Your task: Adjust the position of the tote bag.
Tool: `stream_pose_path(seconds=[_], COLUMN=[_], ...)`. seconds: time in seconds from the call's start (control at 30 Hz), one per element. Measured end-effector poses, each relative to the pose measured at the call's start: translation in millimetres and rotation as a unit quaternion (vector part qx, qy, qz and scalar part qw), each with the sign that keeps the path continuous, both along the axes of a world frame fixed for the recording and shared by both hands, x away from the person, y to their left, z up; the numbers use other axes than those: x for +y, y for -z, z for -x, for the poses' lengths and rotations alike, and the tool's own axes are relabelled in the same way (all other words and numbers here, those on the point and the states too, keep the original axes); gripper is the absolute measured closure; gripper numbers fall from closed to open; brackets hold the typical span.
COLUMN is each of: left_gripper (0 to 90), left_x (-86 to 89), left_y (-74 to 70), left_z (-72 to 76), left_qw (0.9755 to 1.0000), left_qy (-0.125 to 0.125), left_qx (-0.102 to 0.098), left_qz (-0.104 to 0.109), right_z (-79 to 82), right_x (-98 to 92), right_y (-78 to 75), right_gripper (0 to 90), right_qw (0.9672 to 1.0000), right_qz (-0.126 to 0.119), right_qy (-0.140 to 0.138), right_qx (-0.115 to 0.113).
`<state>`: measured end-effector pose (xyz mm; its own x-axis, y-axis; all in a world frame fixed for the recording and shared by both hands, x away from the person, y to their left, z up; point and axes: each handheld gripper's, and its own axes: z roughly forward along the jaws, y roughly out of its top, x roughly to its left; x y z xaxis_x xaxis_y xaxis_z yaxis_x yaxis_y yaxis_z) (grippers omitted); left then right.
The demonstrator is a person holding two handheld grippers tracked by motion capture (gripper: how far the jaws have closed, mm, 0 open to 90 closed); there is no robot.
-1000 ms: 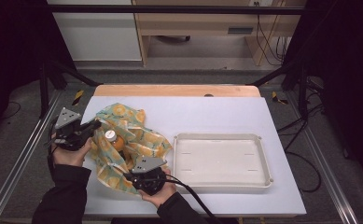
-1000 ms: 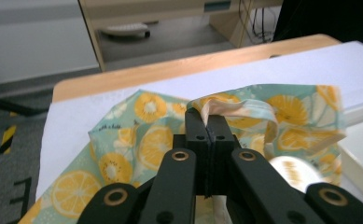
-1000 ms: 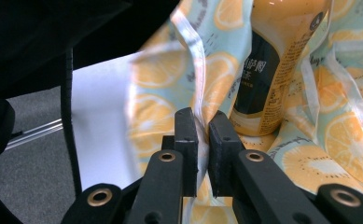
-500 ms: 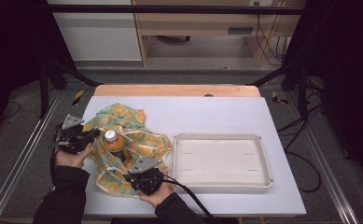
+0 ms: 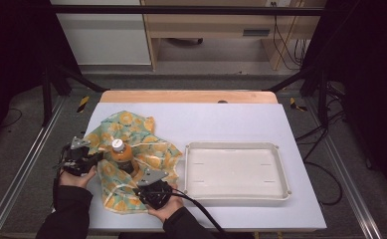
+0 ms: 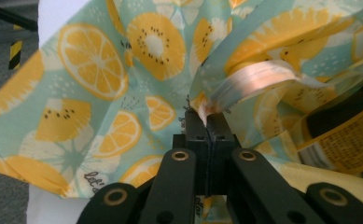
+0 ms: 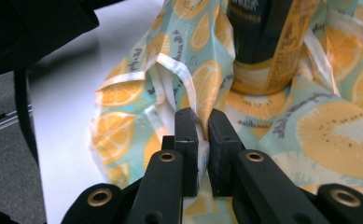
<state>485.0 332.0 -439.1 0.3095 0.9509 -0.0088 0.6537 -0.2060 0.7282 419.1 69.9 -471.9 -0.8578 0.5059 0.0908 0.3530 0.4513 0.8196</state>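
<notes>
A teal bag printed with orange citrus slices lies spread on the table's left side. An orange drink bottle with a white cap stands upright in its middle. My left gripper is at the bag's left side, shut on the fabric edge by a white handle strap; its jaws meet with the cloth pinched between them. At the bag's near side my right gripper is shut on the bag where the other white strap runs into its jaws. The bottle stands just beyond them.
A shallow white tray sits to the right of the bag, close to the right gripper. A black cable trails from that gripper toward the near edge. A wooden strip borders the table's far side.
My left gripper has come down toward the table with the bag's edge. The bag's sides have sunk and spread, so more of the bottle shows. The right gripper has dropped slightly.
</notes>
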Motion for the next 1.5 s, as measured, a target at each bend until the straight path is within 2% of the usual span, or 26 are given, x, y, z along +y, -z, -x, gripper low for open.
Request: stream_pose_path(seconds=[0.13,0.17,0.3,0.4,0.63,0.73,0.87,0.97,1.07,1.1,1.2,1.3,1.4,1.5], left_gripper=[89.8,89.8,89.7,89.5,88.0,81.7,75.7,69.6,61.2,57.5,54.1,50.2,48.9,48.7], left_x=[-2.5,-4.4,-8.5,-7.2,-4.9,-4.1,-1.7,-0.3,2.4,3.2,3.9,4.0,4.1,3.8], left_y=[7.8,12.7,20.2,24.6,27.1,27.0,22.8,18.7,12.4,9.3,5.3,1.7,-2.4,-9.5], left_z=[-1.9,-3.1,-4.8,-5.5,-4.2,-2.9,0.6,4.4,9.6,12.5,16.1,19.9,24.9,31.7], left_qw=[0.9998,0.9992,0.9984,0.9983,0.9985,0.9988,0.9995,0.9999,1.0000,0.9997,0.9993,0.9991,0.9986,0.9975], left_qy=[-0.001,0.000,0.002,0.004,0.005,0.003,0.002,0.001,0.001,-0.001,0.001,0.004,0.008,0.013], left_qx=[0.015,0.027,0.038,0.045,0.044,0.037,0.022,0.008,-0.008,-0.021,-0.030,-0.034,-0.042,-0.059], left_qz=[-0.016,-0.029,-0.041,-0.037,-0.030,-0.030,-0.021,-0.015,-0.001,0.012,0.021,0.025,0.032,0.036], right_z=[-0.3,-1.2,-2.8,-3.3,-3.2,-3.8,-4.0,-3.9,-2.5,-2.1,-1.6,-1.4,-1.2,-0.7], right_x=[0.9,1.0,1.4,1.7,1.9,3.0,3.0,2.1,0.4,-1.9,-4.0,-6.5,-9.5,-10.4], right_y=[3.2,5.7,10.5,11.5,13.1,14.9,15.0,13.5,8.9,4.7,1.0,-3.0,-6.7,-8.2], right_gripper=[84.2,84.1,84.1,84.0,82.0,80.5,77.6,69.5,60.8,57.4,54.6,54.8,61.7,64.7], right_qw=[1.0000,0.9999,0.9995,0.9994,0.9991,0.9990,0.9990,0.9992,0.9995,0.9996,0.9997,0.9996,0.9995,0.9994], right_qz=[0.005,0.014,0.024,0.028,0.034,0.037,0.036,0.033,0.020,0.010,0.000,-0.008,-0.016,-0.021], right_qy=[0.005,0.007,0.016,0.019,0.022,0.022,0.022,0.021,0.025,0.025,0.025,0.025,0.023,0.022], right_qx=[0.005,0.005,0.010,0.010,0.010,0.014,0.013,0.009,0.004,-0.005,-0.008,-0.014,-0.013,-0.015])
